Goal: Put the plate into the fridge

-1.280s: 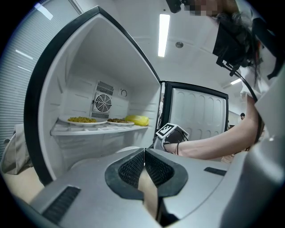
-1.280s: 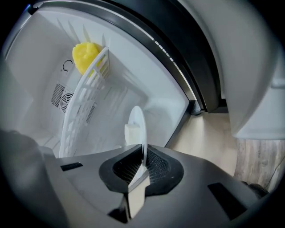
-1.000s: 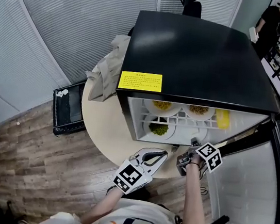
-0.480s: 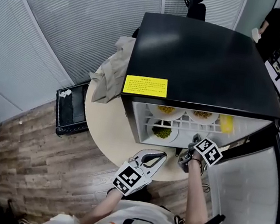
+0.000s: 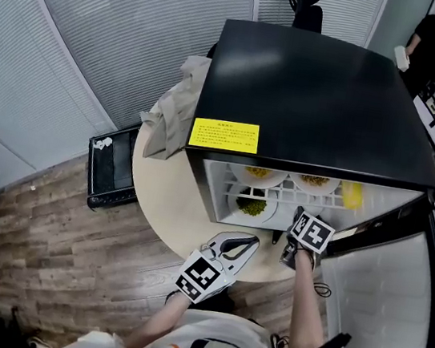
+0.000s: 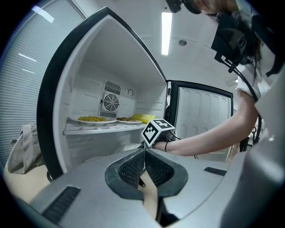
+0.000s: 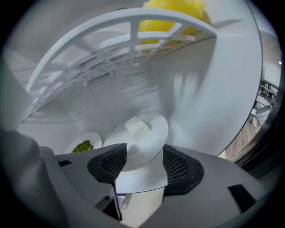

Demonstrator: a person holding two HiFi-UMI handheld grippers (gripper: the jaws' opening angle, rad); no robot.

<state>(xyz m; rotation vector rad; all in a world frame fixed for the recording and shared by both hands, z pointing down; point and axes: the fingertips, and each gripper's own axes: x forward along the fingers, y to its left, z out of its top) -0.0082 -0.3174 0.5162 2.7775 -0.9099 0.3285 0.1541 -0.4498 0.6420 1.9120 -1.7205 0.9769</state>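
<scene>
Two grippers in head view. Boxy fridge (image 5: 319, 87) with glossy black top and yellow label (image 5: 224, 135) on front edge, set on round beige table (image 5: 161, 197). Door (image 5: 382, 291) swung wide, smooth white liner. Crumpled beige cloth (image 5: 175, 106) just beside fridge. Left gripper (image 5: 241, 244) over table edge, outside the fridge. Right gripper (image 5: 303, 227) reaching into lower compartment, checkered cube on top. Left gripper view: ribbed black pads (image 6: 131, 167) pressed together at the tips, clenched on nothing. White wire shelf (image 6: 98, 129) carrying two shallow dishes (image 6: 92, 119) and a yellow item (image 6: 144, 118). Round fan grille (image 6: 110, 101) on back wall. Right gripper view: jaws just been opening, now spread wide, released. Round white plate (image 7: 149, 138) in the lower compartment under the shelf, near rim lying in the gap between the mesh pads, no squeeze visible from either. Pale rectangular block (image 7: 137, 128) on plate. Dish of green food (image 7: 83, 145) further back at left.
</scene>
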